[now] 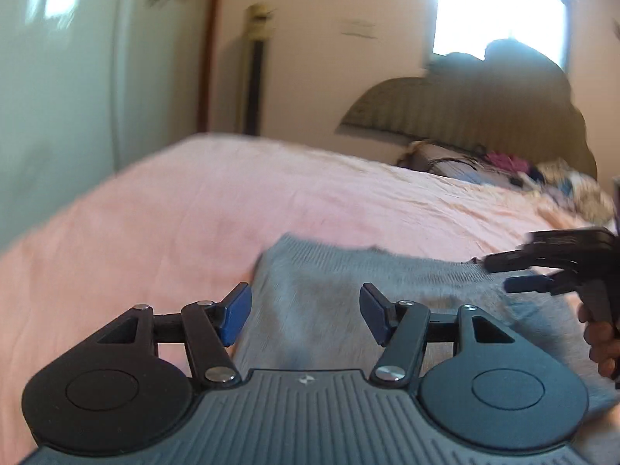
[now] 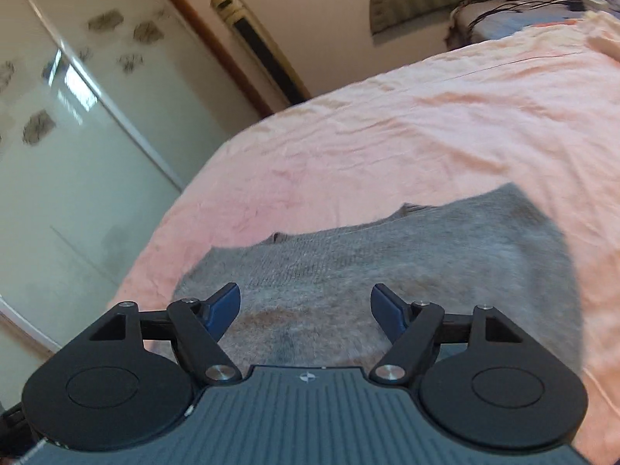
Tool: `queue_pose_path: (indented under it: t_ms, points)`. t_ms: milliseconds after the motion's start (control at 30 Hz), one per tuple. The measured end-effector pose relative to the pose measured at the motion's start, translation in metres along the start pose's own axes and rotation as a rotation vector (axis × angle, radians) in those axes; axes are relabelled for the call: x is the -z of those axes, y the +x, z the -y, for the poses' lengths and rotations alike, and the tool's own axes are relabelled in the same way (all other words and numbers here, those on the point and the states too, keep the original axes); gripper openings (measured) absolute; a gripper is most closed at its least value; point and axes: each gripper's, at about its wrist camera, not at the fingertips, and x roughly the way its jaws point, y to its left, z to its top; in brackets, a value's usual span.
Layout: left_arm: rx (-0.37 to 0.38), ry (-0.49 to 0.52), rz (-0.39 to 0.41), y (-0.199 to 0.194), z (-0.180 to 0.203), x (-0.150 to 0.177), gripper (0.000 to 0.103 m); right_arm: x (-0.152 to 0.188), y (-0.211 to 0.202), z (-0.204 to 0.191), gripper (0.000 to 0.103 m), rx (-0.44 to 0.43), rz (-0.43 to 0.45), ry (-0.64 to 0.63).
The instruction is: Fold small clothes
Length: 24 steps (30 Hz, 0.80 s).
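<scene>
Left gripper: your left gripper (image 1: 306, 312) hangs just above the near part of the grey knit garment (image 1: 348, 294), its blue pads (image 1: 236, 316) spread wide with nothing between them.
Right gripper: your right gripper (image 2: 306, 312) is likewise released, pads (image 2: 389, 316) well apart, grey fabric showing in the gap below; whether the tips touch the cloth you cannot tell from either view.
Right gripper from the left side: in the left wrist view it appears at the right edge (image 1: 503, 273), tips pointing left over the garment's right part, with your right hand (image 1: 600, 343) wrapped around its handle.
Garment: the grey knit garment (image 2: 387, 263) lies flat on the pink bedspread (image 2: 387, 135), near your edge of the bed, spread sideways under both tools; a ribbed band runs along its far edge.
Bedspread: the pink bedspread (image 1: 155, 213) is wrinkled and covers the bed all around the garment.
Far end of bed: a heap of mixed clothes (image 1: 503, 166) sits at the far right, well apart from the grey piece, below a rounded headboard (image 1: 465, 116).
Room behind: a glossy wardrobe door (image 2: 77, 155) stands on the left, and a bright window (image 1: 500, 7) is above the headboard.
</scene>
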Motion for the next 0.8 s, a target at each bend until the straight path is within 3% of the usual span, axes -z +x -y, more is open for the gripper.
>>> queue_pose_path:
  t_ms: [100,233,333,400,533,600,633,700,800]
  points:
    - [0.102,0.061,-0.155,0.073,0.018,-0.023,0.061,-0.015,0.047,-0.007,0.074,0.109,-0.054,-0.014]
    - [0.045,0.147,-0.297,0.155,0.025,-0.022,0.062,-0.019,0.045,-0.002,0.075,0.170,-0.018,-0.038]
    - [0.033,0.181,-0.274,0.178,0.018,-0.022,0.077,-0.015,0.049,0.020,0.079,0.262,-0.040,-0.059]
    - [0.016,0.126,-0.265,0.189,0.005,-0.022,0.085,-0.012,0.052,0.035,0.078,0.273,-0.018,-0.091]
    - [-0.014,0.138,-0.245,0.192,0.005,-0.023,0.089,-0.019,0.067,0.043,0.084,0.317,0.014,-0.166]
    - [-0.067,0.147,-0.243,0.183,0.007,-0.026,0.089,-0.018,0.078,0.035,0.099,0.327,-0.018,-0.222]
    - [-0.093,0.149,-0.233,0.174,0.007,-0.027,0.088,-0.017,0.079,0.030,0.098,0.348,-0.029,-0.251]
    - [-0.046,0.144,-0.199,0.143,0.006,-0.023,0.087,-0.014,0.066,0.024,0.088,0.361,-0.017,-0.236]
    - [0.073,0.120,-0.209,0.106,0.005,-0.006,0.088,0.002,0.022,0.024,0.093,0.258,0.053,-0.170]
